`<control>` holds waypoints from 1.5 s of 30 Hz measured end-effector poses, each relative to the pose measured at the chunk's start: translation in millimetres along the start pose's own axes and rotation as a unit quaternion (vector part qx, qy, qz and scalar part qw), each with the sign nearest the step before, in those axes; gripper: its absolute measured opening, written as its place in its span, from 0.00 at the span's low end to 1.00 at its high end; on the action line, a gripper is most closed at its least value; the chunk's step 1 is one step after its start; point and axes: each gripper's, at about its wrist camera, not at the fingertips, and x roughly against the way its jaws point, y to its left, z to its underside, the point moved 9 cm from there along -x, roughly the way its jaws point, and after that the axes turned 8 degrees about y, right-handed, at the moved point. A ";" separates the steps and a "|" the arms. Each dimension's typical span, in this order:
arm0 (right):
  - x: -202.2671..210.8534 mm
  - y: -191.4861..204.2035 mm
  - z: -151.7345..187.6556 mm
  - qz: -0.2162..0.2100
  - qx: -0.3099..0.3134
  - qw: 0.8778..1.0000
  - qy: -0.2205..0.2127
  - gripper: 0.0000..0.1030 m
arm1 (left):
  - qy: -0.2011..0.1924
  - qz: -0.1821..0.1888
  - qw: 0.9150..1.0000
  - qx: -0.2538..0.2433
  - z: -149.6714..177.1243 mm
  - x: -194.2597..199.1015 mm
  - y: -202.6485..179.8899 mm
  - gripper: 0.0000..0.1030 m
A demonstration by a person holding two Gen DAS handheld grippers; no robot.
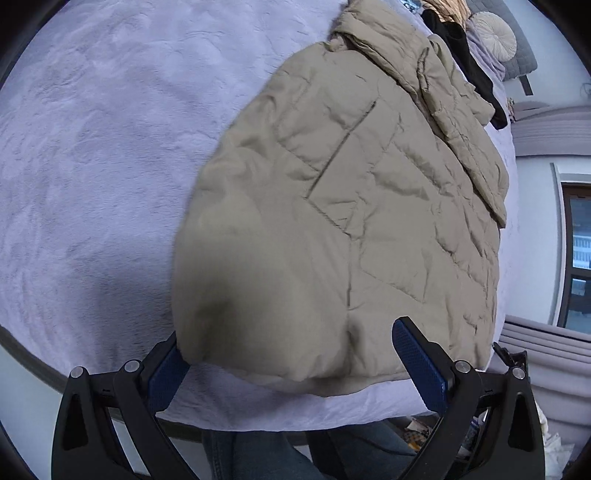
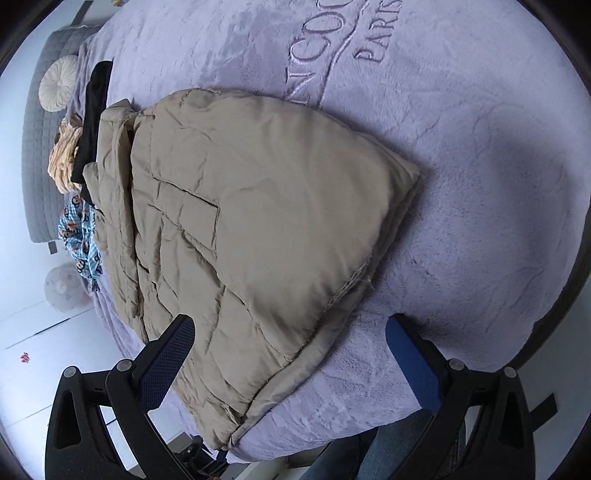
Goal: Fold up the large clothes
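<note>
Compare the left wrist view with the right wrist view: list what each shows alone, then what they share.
Left wrist only: a window at the right edge.
Right wrist only: embroidered lettering on the blanket, a blue patterned cloth.
Both: the tan puffer jacket on the lavender blanket, a black garment, a round cushion, each tool open.
</note>
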 end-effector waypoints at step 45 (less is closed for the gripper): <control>-8.3 398.2 -155.5 0.022 0.359 0.931 -0.052 0.08 | -0.256 -0.095 0.960 -0.060 -305.8 125.8 -176.6 0.15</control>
